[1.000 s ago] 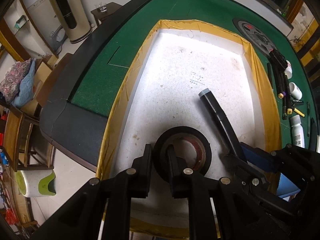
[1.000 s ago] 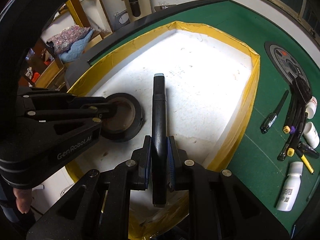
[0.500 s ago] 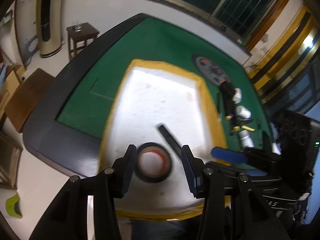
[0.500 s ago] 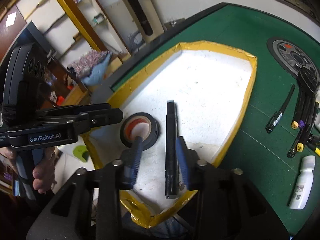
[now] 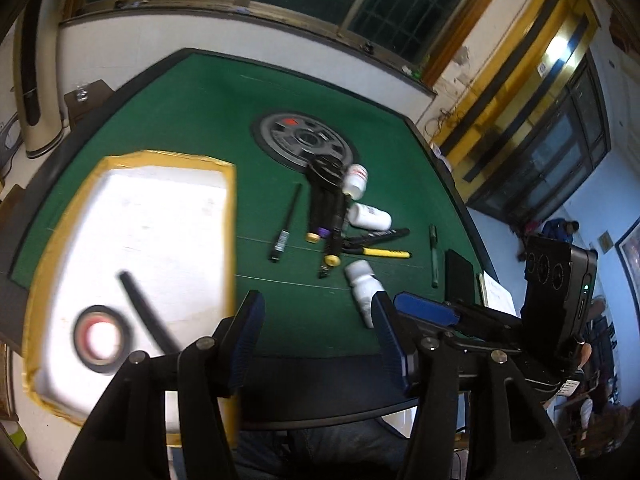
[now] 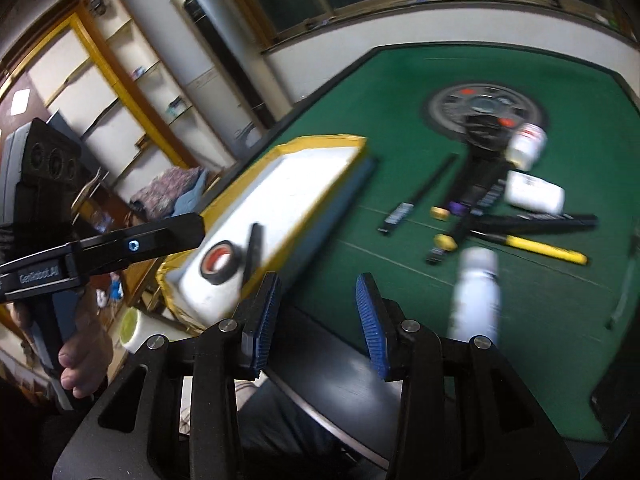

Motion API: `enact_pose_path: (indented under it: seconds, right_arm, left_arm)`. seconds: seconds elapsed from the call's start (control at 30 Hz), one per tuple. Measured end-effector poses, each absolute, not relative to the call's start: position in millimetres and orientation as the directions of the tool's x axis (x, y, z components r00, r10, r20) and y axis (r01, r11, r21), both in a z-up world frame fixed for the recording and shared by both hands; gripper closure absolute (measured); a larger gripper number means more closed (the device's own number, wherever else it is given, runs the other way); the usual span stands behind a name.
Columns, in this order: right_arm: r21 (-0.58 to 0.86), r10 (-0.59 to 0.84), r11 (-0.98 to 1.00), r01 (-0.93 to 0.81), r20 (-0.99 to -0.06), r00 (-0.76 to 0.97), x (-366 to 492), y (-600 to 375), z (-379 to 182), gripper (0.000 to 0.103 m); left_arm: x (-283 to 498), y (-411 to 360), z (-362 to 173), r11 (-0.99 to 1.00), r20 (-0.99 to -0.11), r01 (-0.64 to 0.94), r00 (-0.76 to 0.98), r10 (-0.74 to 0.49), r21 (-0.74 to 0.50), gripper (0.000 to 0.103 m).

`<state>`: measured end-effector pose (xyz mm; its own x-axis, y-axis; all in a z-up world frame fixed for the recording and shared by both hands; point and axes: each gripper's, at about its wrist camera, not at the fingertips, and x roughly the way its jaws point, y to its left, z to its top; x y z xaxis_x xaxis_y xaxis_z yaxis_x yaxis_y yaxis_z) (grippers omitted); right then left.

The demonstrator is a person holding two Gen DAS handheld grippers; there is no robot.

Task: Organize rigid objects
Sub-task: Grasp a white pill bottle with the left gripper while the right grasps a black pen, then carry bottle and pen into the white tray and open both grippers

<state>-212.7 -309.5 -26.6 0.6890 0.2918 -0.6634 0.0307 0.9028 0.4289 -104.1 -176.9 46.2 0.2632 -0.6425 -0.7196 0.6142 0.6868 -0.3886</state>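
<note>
A white tray with a yellow taped rim (image 5: 230,216) (image 6: 320,142) sits on the green table. In it lie a black tape roll (image 5: 102,336) (image 6: 222,262) and a black marker (image 5: 146,310) (image 6: 253,254). My left gripper (image 5: 316,336) is open and empty, raised above the table's near edge, right of the tray. My right gripper (image 6: 318,314) is open and empty, also above the near edge. A white bottle (image 5: 362,290) (image 6: 476,292) lies just beyond both grippers. More pens, markers and white bottles (image 5: 340,216) (image 6: 500,200) lie in a loose cluster further back.
A round grey disc (image 5: 306,142) (image 6: 484,110) is set in the table's middle. A green pen (image 5: 434,254) and a dark flat case (image 5: 460,276) lie at the right. The right gripper's body shows in the left wrist view (image 5: 560,300). Shelves and a tower fan (image 6: 224,52) stand beyond.
Both grippers let go of the tape roll and the marker, opened wide, and pulled back and up from the tray. Both views have swung right toward the pens and bottles.
</note>
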Motion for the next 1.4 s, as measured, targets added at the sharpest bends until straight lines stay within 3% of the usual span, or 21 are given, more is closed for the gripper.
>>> enact_pose_path:
  seconds: [0.33,0.8,0.97,1.1,1.13,1.27,1.4]
  right_arm:
    - [0.498,0.159,0.823,0.272,-0.663,0.732,-243,-424,-49,0.064]
    - [0.279,-0.138,0.736,0.617,-0.83,0.54,-212,-516,-83,0.064]
    - [0.247,-0.132,0.724,0.644,-0.867,0.481,-203,-520,-96,0.064]
    - [0.171,-0.197,0.728,0.664,-0.875,0.441,-198,-512,-97,0.064]
    - [0.15,-0.219,0.727,0.67,-0.874,0.434,-198,-510,-97,0.065]
    - [0.035,-0.32,0.713,0.7,-0.872,0.369,-198,-496,-98,0.089]
    - [0.004,-0.357,0.698,0.716,-0.865,0.353,-198,-495,-98,0.093]
  left_arm:
    - [-114,-279,-1,0.704,-0.826,0.629,0.17,-0.538,-0.329,0.045]
    - [-106,-326,-49,0.731,-0.898,0.641,0.146,-0.414,-0.233,0.046]
    - [-107,-318,-50,0.746,-0.901,0.635,0.181,-0.395,-0.2,0.069]
    - [-111,-305,-52,0.747,-0.897,0.637,0.194,-0.397,-0.192,0.069]
    - [-114,-303,-52,0.742,-0.899,0.645,0.196,-0.392,-0.183,0.069]
    - [-114,-308,-53,0.728,-0.901,0.672,0.221,-0.372,-0.136,0.068]
    - [-115,-309,-55,0.729,-0.887,0.674,0.26,-0.382,-0.117,0.069]
